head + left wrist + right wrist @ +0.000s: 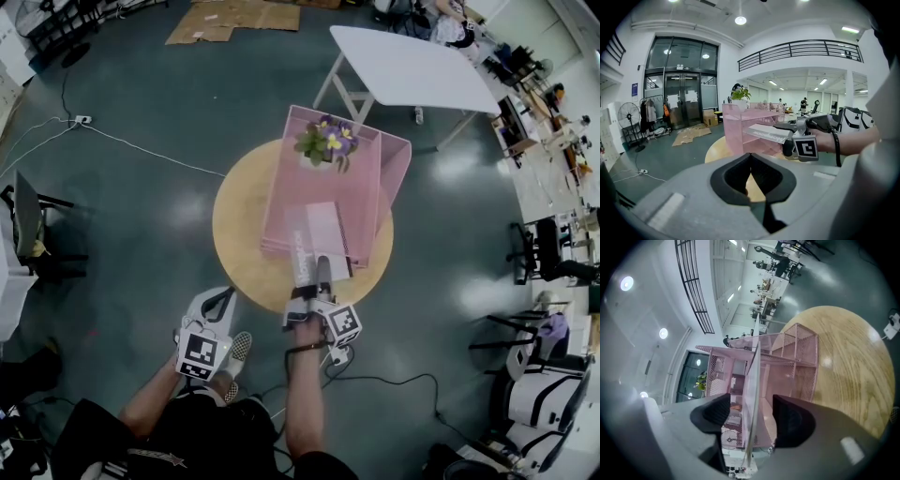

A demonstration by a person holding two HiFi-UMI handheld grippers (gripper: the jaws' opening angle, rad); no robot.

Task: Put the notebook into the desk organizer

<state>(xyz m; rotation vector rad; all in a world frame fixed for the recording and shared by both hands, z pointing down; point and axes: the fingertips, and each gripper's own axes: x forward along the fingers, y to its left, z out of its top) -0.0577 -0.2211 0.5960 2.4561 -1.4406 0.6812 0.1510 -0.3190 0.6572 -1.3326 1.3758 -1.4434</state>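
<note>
A pink wire-mesh desk organizer (370, 187) stands on a round wooden table (239, 234). A pale notebook (319, 234) lies flat in one of its shelves, its near end sticking out at the front. My right gripper (314, 267) is at that near end and is open. In the right gripper view the notebook (752, 394) shows edge-on between the two black pads, and neither pad presses on it. My left gripper (220, 298) hangs low at the table's near left edge, shut and empty. From the left gripper view the notebook (766, 133) juts from the organizer (736, 126).
A potted plant with purple flowers (325, 142) sits on top of the organizer. A white folding table (408, 66) stands behind the round one. Flattened cardboard (234, 19) lies on the floor at the back, and cables run across the floor at left and near my feet.
</note>
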